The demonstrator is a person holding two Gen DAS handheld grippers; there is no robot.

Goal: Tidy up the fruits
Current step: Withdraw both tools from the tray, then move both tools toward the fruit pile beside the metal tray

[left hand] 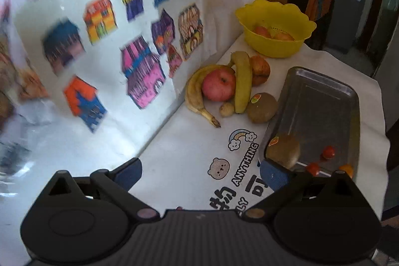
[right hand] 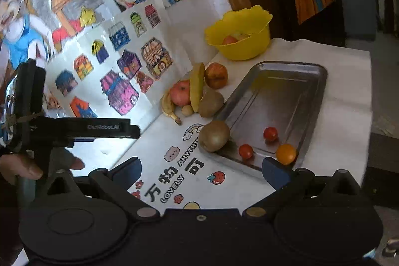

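Right wrist view: both hand-held grippers (right hand: pixel 199 171) spread, empty; kiwi (right hand: pixel 214 135) on tray (right hand: pixel 286 91) rim, w/ tomatoes.

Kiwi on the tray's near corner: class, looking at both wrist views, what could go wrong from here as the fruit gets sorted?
1. The kiwi appears perched on the metal tray rim, so a nudge could roll it off.
2. The cherry tomatoes lie loose and may roll if the tray is bumped.
3. The bananas lean over the red apple; pulling one fruit may shift the pile.
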